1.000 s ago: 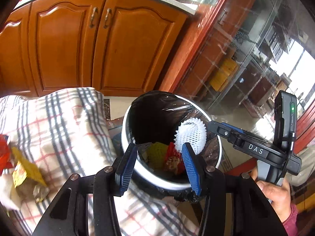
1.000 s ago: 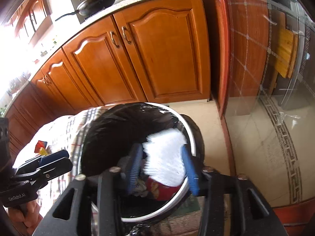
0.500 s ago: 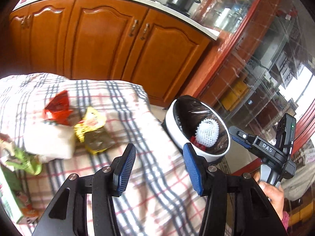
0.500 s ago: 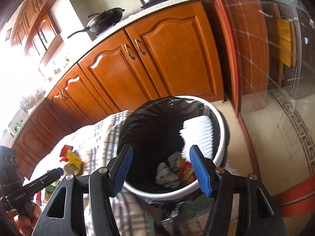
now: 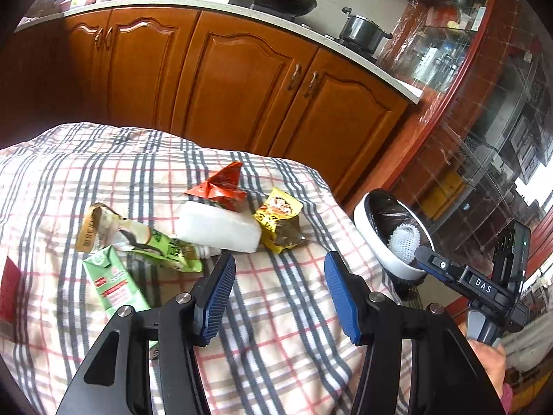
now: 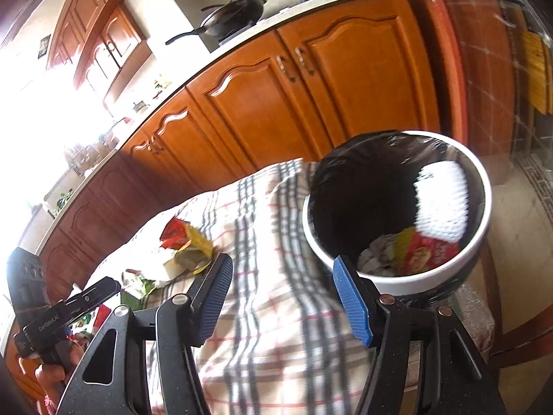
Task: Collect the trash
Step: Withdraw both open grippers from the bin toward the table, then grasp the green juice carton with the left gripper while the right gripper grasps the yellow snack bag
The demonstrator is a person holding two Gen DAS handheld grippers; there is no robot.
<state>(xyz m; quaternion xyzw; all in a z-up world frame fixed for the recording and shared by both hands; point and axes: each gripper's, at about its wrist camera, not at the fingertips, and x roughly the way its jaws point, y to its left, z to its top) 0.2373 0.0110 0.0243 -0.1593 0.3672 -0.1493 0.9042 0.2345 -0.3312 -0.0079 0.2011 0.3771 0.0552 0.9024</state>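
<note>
The left gripper (image 5: 278, 290) is wide open and holds nothing. It hangs over the checked cloth (image 5: 276, 346). The trash sits at its 11 o'clock: a red wrapper (image 5: 221, 183), a white block (image 5: 217, 224), a yellow bag (image 5: 280, 221) and a green carton (image 5: 114, 283). The right gripper (image 6: 281, 297) is wide open too, with nothing in it. The bin (image 6: 484, 207) is at its 1 o'clock. A white foam net (image 6: 442, 200) and wrappers lie inside.

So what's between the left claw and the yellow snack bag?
Only bare checked cloth lies between the open left claw and the yellow snack bag, as the left wrist view shows.
</note>
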